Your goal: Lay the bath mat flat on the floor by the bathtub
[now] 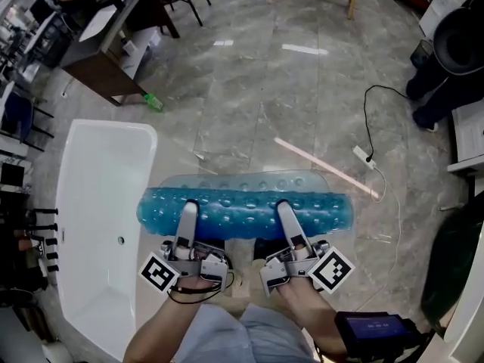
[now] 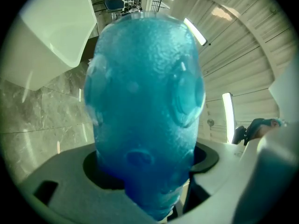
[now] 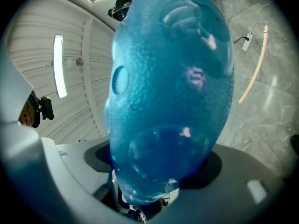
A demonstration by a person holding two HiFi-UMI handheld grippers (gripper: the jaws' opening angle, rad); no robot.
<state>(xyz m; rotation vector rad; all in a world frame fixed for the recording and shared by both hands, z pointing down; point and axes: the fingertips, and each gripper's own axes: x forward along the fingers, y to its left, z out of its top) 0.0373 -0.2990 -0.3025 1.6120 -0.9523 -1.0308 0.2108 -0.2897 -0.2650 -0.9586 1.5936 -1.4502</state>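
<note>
Crosswise, bath mat [image 1: 246, 206], long axis left-right.

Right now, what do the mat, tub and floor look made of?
Bath mat: translucent blue soft plastic or rubber, likely; bubbled surface, folds softly.
Bathtub: glossy white, acrylic or ceramic, can't tell which.
Floor: polished grey veined stone or tile; reflects ceiling lights.

A blue, bubbled bath mat [image 1: 242, 206] was held stretched sideways between the left claw [image 1: 188, 209] and the right claw [image 1: 283, 207], each reaching over its near edge, above the grey marble floor [image 1: 249, 89]. The white bathtub [image 1: 91, 203] stood just beside the mat's left end. Farther off on the floor lay a green bottle [image 1: 153, 102], a pale pink strip [image 1: 325, 169] and a white power strip [image 1: 363, 155] with a black cable.
</note>
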